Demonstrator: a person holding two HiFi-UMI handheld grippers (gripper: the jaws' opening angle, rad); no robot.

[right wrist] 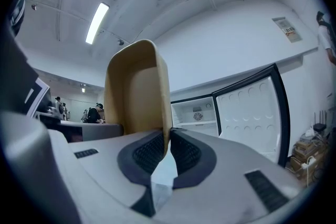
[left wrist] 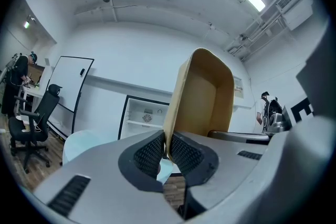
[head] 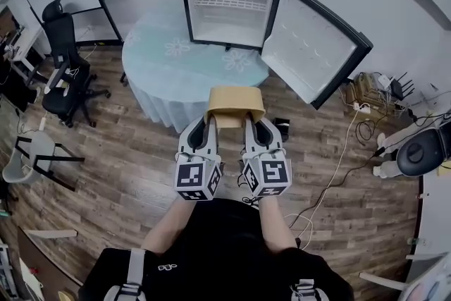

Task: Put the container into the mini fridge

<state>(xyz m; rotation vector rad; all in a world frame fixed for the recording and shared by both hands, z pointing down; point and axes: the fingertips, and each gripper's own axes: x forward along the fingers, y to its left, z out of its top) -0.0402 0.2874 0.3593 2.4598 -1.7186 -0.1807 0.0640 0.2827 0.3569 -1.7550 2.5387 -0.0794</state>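
The container, a tan open-topped tub with thin walls and rounded corners, was held in the air in front of the person, over the wooden floor and short of the round table. The mini fridge stood on that table with its door swung wide to the right.

The left gripper was closed on the container's left wall, its ribbed pads pressed flat on either side of the thin rim. The right gripper was clamped on the opposite wall in the same way. In both gripper views the wall ran straight up between the pads, with no gap showing.

The tub looked light and appeared empty, though its floor was not fully visible from any view. Its walls seemed thin and probably a little flexible, so a hard squeeze or any pulling apart of the two grippers could bow them. The surface looked smooth, and a pinch on the rim alone could slip if the tub tilted. Holding both side walls, as here, seemed the sound choice, since it kept the tub level. The fridge's opening appeared wider than the tub, and its white wire shelf sat in the upper part.
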